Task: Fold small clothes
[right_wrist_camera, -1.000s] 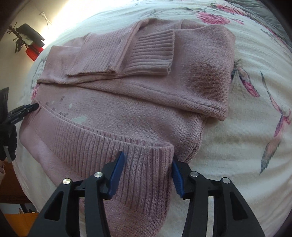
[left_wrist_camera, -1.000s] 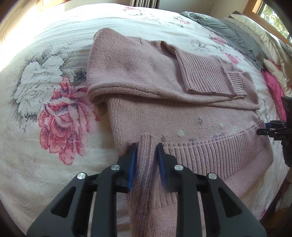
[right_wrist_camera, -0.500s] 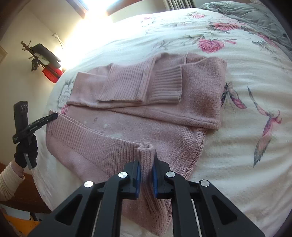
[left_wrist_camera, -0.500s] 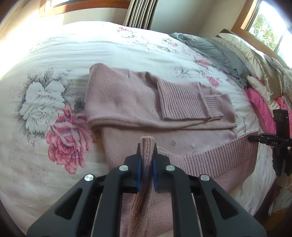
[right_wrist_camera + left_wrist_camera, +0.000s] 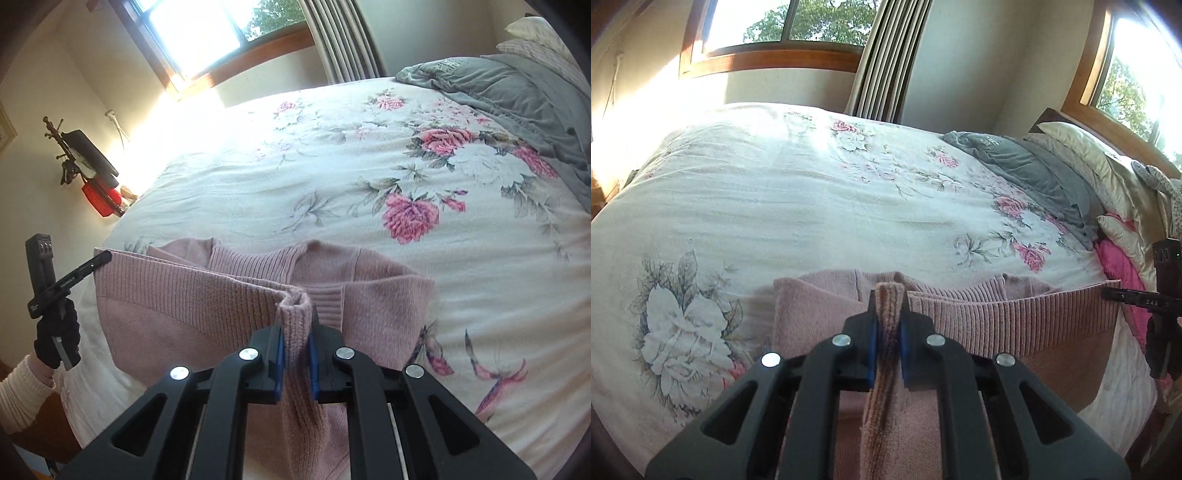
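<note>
A dusty-pink knitted sweater lies at the near edge of a floral bedspread. Its ribbed hem is lifted and stretched between both grippers. My left gripper is shut on one hem corner, a fold of knit standing up between its blue pads. My right gripper is shut on the other hem corner of the sweater. The raised hem hides most of the folded sleeves and body behind it. Each view shows the other gripper at its side edge, held by a black-gloved hand.
Grey blanket, cream pillows and a pink pillow crowd the bed's head end. A wall rack with a red object hangs beyond the bed's left side. Windows and a curtain stand behind the bed.
Both grippers shut on the hem corners, then lifted the hem up and forward. The views tilted up from the sweater toward the windows.
</note>
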A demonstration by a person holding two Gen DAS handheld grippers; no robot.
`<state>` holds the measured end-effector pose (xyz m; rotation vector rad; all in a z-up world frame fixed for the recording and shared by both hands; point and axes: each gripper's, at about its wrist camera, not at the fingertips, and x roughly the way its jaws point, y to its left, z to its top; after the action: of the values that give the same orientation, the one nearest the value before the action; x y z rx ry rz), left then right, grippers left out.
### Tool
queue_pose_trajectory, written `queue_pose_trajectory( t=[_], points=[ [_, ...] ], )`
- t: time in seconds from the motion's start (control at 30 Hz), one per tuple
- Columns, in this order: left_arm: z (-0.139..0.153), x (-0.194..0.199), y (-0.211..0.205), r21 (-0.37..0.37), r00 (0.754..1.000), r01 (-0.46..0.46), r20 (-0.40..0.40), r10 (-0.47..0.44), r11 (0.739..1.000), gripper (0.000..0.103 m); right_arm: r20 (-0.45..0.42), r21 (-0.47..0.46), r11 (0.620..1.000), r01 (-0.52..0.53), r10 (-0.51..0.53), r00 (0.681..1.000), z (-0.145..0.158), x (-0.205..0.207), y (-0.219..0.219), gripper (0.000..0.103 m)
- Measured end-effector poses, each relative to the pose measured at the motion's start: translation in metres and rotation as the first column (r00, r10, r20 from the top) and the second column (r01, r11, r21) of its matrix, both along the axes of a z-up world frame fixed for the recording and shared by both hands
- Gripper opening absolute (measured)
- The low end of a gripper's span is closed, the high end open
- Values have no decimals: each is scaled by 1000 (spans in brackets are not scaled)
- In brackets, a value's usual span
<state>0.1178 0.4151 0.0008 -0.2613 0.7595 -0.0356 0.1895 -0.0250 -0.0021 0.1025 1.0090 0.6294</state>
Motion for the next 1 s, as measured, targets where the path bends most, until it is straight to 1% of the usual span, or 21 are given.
queue_pose_trajectory(
  t=[0.1, 0.13, 0.2, 0.3, 0.4, 0.5, 0.53, 0.57, 0.6, 0.67, 0.7, 0.73, 0.77, 0.8, 0.83, 0.93, 1.0],
  points=[
    [-9, 29, 5, 6, 1000, -16, -13, 16, 1000, 8, -3, -15, 1000, 17, -17, 1000, -5, 28, 8, 10],
    [-12, 40, 6, 19, 1000, -23, -18, 24, 1000, 8, -5, -22, 999, 24, -25, 1000, -8, 37, 11, 10],
    [-22, 59, 9, 37, 999, -37, -30, 38, 999, 8, -11, -38, 998, 53, -53, 999, -18, 54, 15, 10],
    [-38, 85, 16, 42, 996, -66, -60, 69, 997, 8, -26, -52, 994, 93, -95, 995, -35, 80, 17, 10],
    [-63, 106, 22, 54, 988, -83, -127, 90, 995, 8, -78, -77, 989, 125, -131, 988, -63, 103, 19, 10],
    [-94, 119, 29, 75, 968, -97, -224, 112, 992, 9, -127, -119, 984, 134, -149, 981, -94, 113, 23, 10],
    [-102, 120, 32, 80, 963, -100, -245, 117, 992, 13, -137, -127, 983, 134, -151, 979, -102, 113, 23, 11],
    [-107, 120, 35, 86, 958, -105, -260, 124, 991, 16, -145, -131, 982, 133, -152, 978, -107, 113, 23, 14],
    [-110, 119, 39, 80, 955, -111, -267, 128, 991, 20, -147, -133, 982, 134, -153, 977, -109, 113, 22, 17],
    [-107, 111, 46, 40, 957, -125, -257, 131, 991, 25, -145, -120, 981, 149, -166, 975, -107, 108, 16, 28],
    [-104, 105, 49, 26, 956, -137, -258, 139, 990, 32, -140, -111, 982, 155, -170, 975, -103, 104, 12, 29],
    [-100, 98, 50, 8, 955, -142, -262, 139, 990, 36, -135, -109, 981, 158, -172, 976, -100, 99, 8, 31],
    [-96, 90, 50, -19, 957, -136, -262, 126, 991, 38, -132, -107, 982, 154, -167, 977, -95, 92, 5, 34],
    [-91, 80, 49, -38, 959, -126, -261, 112, 991, 44, -132, -103, 985, 142, -155, 979, -91, 84, 2, 37],
    [-88, 68, 47, -38, 958, -118, -269, 104, 992, 48, -132, -99, 987, 127, -140, 981, -88, 73, -1, 40],
    [-87, 28, 37, -27, 948, -84, -310, 71, 996, 50, -155, -88, 993, 82, -95, 983, -82, 34, -9, 44],
    [-93, -2, 30, -27, 937, -76, -345, 62, 997, 50, -198, -82, 994, 67, -82, 977, -86, 5, -16, 49]
  ],
)
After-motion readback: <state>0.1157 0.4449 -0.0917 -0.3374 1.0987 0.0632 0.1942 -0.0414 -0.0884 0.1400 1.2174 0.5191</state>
